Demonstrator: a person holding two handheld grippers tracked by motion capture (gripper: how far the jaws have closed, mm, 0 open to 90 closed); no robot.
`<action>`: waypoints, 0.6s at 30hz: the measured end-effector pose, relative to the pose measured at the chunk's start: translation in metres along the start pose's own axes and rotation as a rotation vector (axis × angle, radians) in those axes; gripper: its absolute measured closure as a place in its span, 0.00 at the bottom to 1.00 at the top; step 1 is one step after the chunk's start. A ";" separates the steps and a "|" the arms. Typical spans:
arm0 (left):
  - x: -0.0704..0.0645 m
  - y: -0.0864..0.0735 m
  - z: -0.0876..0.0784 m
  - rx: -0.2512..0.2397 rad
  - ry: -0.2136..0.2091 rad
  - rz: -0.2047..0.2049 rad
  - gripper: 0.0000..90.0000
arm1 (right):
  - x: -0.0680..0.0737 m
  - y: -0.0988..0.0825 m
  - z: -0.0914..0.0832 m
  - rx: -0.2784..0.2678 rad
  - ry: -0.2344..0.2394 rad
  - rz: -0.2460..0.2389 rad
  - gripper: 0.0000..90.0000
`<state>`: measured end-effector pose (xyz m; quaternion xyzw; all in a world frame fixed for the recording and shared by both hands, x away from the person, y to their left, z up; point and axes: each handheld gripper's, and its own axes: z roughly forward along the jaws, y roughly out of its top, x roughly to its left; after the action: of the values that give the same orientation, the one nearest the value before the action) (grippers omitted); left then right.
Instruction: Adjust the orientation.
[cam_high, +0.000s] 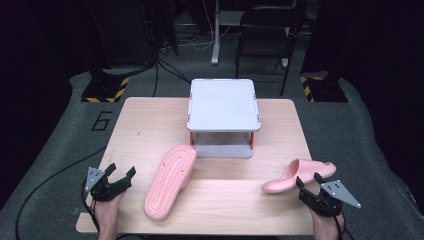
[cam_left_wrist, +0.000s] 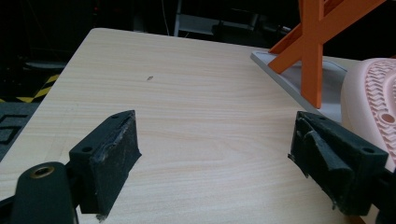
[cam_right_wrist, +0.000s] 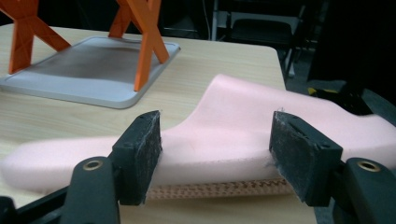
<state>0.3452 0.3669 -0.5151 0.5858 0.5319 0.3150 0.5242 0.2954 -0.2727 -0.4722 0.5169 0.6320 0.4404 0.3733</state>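
Right gripper jaws apart, straddling pink slipper at table's right edge, pads not pressing. You centre on sidewall, close firmly, lift level. Left gripper open, idle beside upturned slipper.

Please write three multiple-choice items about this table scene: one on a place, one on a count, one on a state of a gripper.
1. Where does the sole-up slipper lie?
A. On top of the rack
B. On the table, in front of the rack's left side
C. On the floor

2. How many pink slippers are on the table?
A. One
B. Two
C. Three

3. How does the left gripper stand?
A. Open, with nothing between its jaws
B. Shut on a slipper
C. Shut on the rack's leg

Key: 1 B, its tread faces up just in front of the grey rack. 2 B, the second slipper lies to the right. 3 A, bare wood shows between the jaws in the left gripper view.
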 end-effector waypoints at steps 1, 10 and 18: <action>0.000 0.000 0.000 0.005 0.000 -0.001 0.17 | 0.000 -0.002 -0.002 0.008 -0.016 0.000 0.35; 0.001 0.000 -0.001 0.012 0.006 -0.002 0.17 | -0.021 -0.033 0.014 0.110 -0.095 0.100 0.38; 0.000 0.000 0.000 0.002 0.004 0.002 0.17 | -0.030 -0.026 0.036 0.106 -0.073 0.018 0.54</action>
<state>0.3448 0.3671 -0.5148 0.5859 0.5328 0.3162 0.5223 0.3262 -0.2984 -0.5081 0.5571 0.6358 0.3906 0.3643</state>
